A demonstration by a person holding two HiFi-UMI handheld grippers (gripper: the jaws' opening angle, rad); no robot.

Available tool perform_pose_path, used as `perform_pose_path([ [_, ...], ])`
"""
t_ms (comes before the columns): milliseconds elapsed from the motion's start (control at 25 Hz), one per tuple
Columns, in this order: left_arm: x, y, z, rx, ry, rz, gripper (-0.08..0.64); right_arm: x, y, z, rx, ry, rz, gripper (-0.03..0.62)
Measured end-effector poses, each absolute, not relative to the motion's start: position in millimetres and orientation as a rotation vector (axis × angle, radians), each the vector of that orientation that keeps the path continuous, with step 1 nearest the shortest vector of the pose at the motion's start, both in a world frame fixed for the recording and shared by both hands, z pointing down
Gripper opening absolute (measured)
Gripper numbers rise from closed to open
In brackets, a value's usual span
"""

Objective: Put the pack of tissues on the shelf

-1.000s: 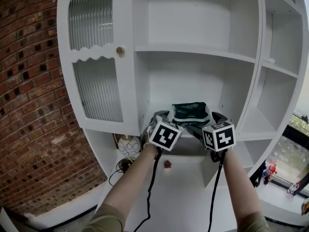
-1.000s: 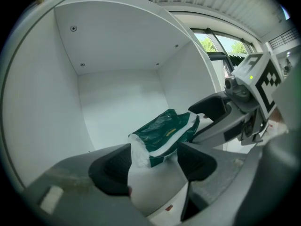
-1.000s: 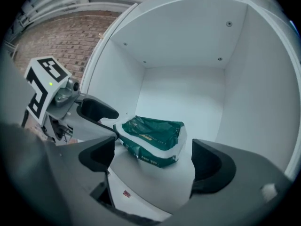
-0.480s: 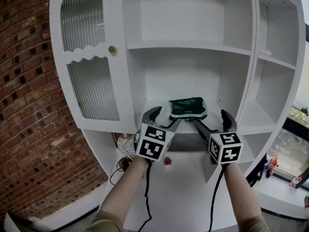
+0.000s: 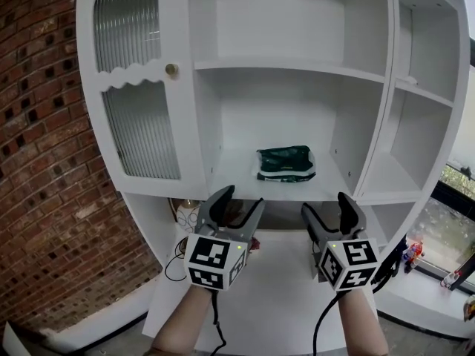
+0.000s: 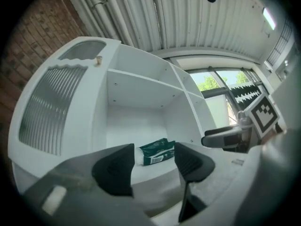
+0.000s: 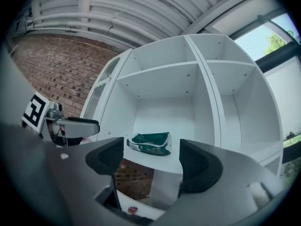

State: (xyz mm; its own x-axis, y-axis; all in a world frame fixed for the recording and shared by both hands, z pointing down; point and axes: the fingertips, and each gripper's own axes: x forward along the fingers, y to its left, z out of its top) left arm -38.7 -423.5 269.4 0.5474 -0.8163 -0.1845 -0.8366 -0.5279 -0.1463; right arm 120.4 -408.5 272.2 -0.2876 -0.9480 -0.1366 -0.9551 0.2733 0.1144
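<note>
The dark green soft-plastic pack of tissues (image 5: 286, 162) lies flat on the middle white shelf (image 5: 237, 184) of the tall white cabinet (image 5: 199, 124), its long axis running left to right across the opening. It sits ahead of us and a little higher, well apart from both tongs and between their lines, so neither hand is clearly nearer. We hold the left tongs (image 5: 239, 199) and right tongs (image 5: 326, 205) side by side, short of the shelf's front edge, pointing nearly level. Both pairs of jaws stand apart with nothing between them, though they have just been closing a little. We judge the placing done.
</note>
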Motion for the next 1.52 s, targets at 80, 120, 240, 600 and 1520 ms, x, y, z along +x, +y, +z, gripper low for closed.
perform_pose_path([
  [80, -42.4, -411.9, 277.9, -2.59, 1.411, 0.177, 0.278, 120.1, -394.9, 279.5, -1.885, 2.461, 0.309, 0.343],
  [120, -43.5, -406.5, 281.3, -2.588, 1.421, 0.185, 0.274, 119.9, -388.7, 283.7, -1.902, 2.454, 0.323, 0.323],
  [240, -44.9, -392.9, 291.4, -2.556, 1.463, 0.17, 0.25, 117.7, -373.1, 298.4, -1.933, 2.44, 0.323, 0.276],
  [600, -37.8, -364.8, 334.3, -2.548, 1.573, 0.139, 0.144, 102.9, -347.4, 336.7, -1.963, 2.403, 0.221, 0.161],
  [1520, -33.9, -339.6, 343.7, -2.582, 1.572, 0.244, 0.008, 106.2, -316.9, 347.3, -2.017, 2.345, 0.233, 0.008],
])
